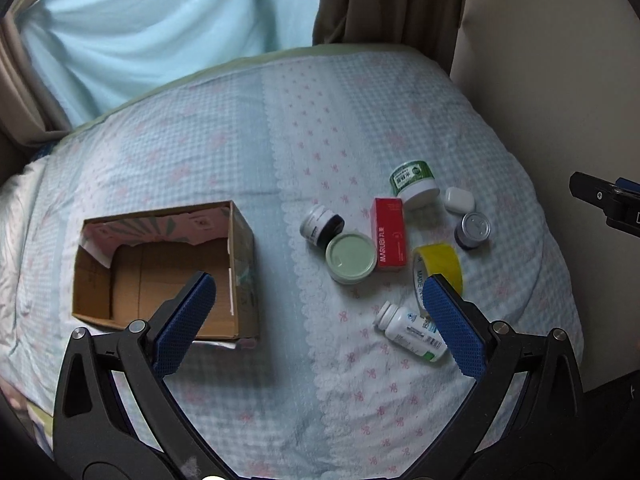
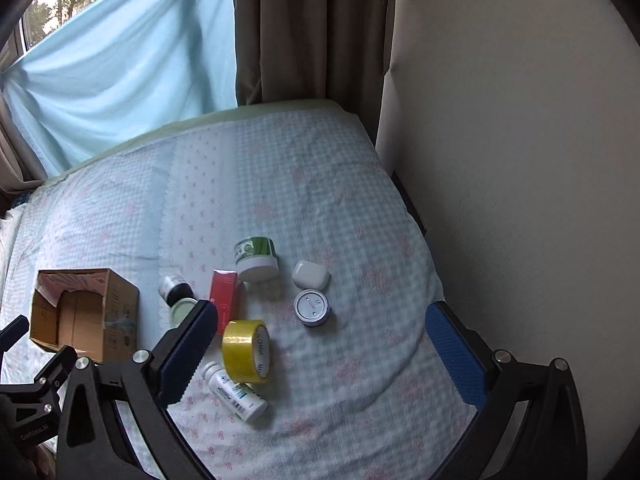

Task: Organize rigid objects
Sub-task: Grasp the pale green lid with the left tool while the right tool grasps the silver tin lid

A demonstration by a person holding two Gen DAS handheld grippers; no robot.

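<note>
An open cardboard box [image 1: 160,268] sits on the bed at the left; it also shows in the right wrist view [image 2: 84,312]. To its right lie a pale green lid jar [image 1: 351,258], a red box [image 1: 390,234], a yellow tape roll [image 1: 438,266], a white pill bottle [image 1: 410,332], a green jar [image 1: 414,184], a black-and-white jar [image 1: 320,226], a white earbud case [image 1: 459,199] and a silver-lidded tin [image 1: 473,230]. My left gripper [image 1: 318,296] is open and empty above the bed. My right gripper [image 2: 320,320] is open and empty above the silver tin [image 2: 312,307].
The bed [image 1: 320,128] has a light blue checked quilt. A wall [image 2: 520,160] runs along the right side. Brown curtains [image 2: 312,28] and a light blue sheet [image 2: 120,72] hang at the back.
</note>
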